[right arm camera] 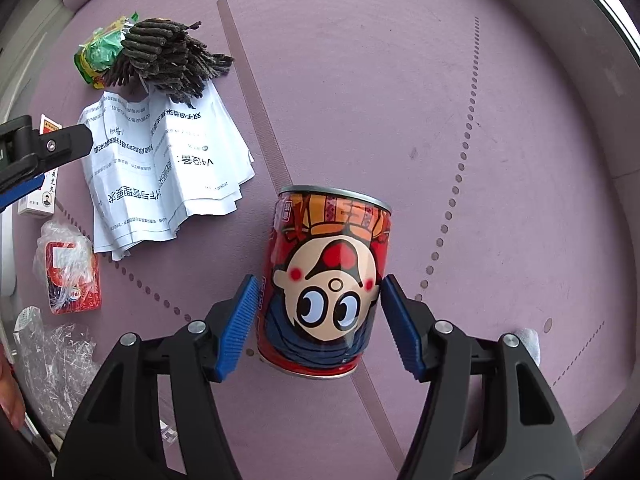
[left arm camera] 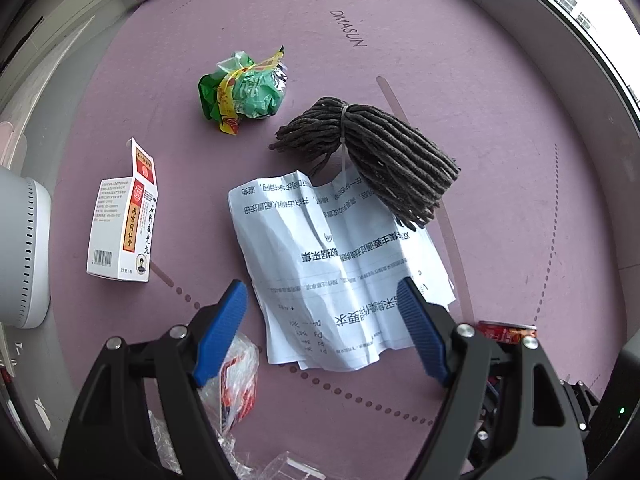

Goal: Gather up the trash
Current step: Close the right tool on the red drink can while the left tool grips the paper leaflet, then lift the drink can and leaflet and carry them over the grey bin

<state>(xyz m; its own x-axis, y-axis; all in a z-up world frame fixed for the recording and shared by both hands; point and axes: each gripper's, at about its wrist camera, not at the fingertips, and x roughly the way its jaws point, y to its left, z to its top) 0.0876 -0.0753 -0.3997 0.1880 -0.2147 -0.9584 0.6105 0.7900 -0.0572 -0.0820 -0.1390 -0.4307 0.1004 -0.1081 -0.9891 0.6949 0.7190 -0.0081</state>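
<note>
A red drink can [right arm camera: 326, 280] with a cartoon face lies on its side on the purple mat [right arm camera: 440, 100]. My right gripper [right arm camera: 320, 278] points down over it, open, with a blue pad on each side of the can and a thin gap at both. My left gripper [left arm camera: 320, 284] hangs open above a crumpled printed paper sheet [left arm camera: 320, 248], holding nothing. Other trash on the mat: a dark bundle of cords [left arm camera: 380, 152], a green and yellow wrapper ball [left arm camera: 244, 88], a white medicine box [left arm camera: 120, 228] and a red packet in clear plastic [left arm camera: 236, 376].
A white perforated bin [left arm camera: 24, 248] stands off the mat's left edge. Clear plastic wrap [right arm camera: 56, 356] lies at the near left. A small white wad [right arm camera: 528, 340] sits behind my right gripper's right finger. A person's hand [right arm camera: 8, 392] shows at the left edge.
</note>
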